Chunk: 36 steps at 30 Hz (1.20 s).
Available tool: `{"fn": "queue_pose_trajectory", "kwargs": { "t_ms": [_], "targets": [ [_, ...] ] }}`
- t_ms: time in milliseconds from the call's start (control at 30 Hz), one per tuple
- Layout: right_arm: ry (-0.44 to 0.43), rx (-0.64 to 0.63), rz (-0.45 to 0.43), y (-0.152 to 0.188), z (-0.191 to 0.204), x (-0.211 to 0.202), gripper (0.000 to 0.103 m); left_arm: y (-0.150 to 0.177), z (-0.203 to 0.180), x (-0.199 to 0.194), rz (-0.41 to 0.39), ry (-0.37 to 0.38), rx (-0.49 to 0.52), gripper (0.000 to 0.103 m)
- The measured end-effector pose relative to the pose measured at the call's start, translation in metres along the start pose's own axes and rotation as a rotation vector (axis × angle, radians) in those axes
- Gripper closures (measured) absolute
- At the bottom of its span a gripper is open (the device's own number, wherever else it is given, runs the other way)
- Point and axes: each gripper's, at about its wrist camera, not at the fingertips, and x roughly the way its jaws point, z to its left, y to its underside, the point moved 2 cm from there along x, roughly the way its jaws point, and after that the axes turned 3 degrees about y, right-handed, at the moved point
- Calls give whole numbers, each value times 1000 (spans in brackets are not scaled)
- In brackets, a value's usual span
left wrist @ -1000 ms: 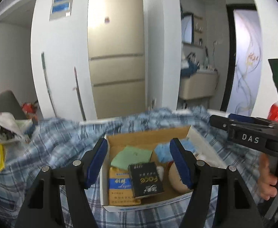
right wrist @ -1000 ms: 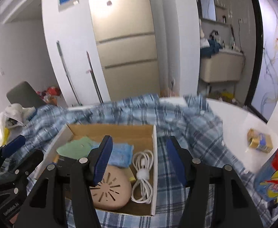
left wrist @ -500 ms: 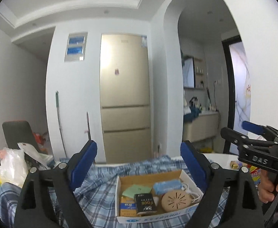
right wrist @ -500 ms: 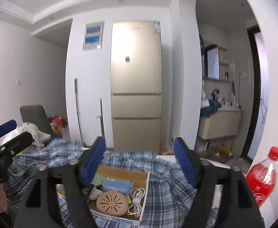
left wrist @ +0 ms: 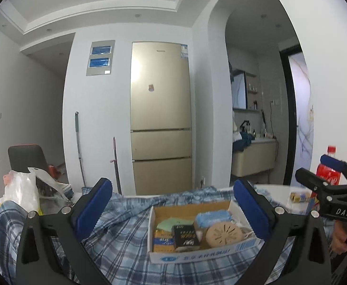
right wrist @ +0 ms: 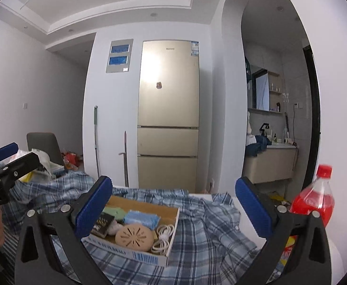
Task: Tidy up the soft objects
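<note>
Filled cardboard box [left wrist: 163, 257] on plaid cloth [left wrist: 116, 242]

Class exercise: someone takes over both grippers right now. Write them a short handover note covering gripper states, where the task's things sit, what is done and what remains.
Left gripper: jaws opening, nothing between them.
Right gripper: jaws opening, nothing held.
Cardboard box sits on the plaid cloth, holding a green cloth, blue cloth, black packet, round tan disc and white cable.
Done: cannot tell.
Left: probably the soft pieces, including the rumpled plaid cloth.
</note>
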Motion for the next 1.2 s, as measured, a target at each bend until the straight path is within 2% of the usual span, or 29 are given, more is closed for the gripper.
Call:
{"fn": "queue_pose_trajectory", "kwargs": {
  "t_ms": [433, 633, 900, 1200],
  "targets": [
    [4, 26, 28, 22, -5, 7, 0, 28, 16, 13, 33, 4, -54, 0],
    [5, 42, 15, 25, -11, 3, 0, 30, 13, 15, 44, 17, -44, 0],
    [-1, 41, 15, 27, -11, 1, 0, 31, 5, 8, 16, 23, -11, 0],
    [9, -11, -19, 27, 1, -6, 0, 31, 8, 7, 16, 19, -23, 0]
  ]
}}
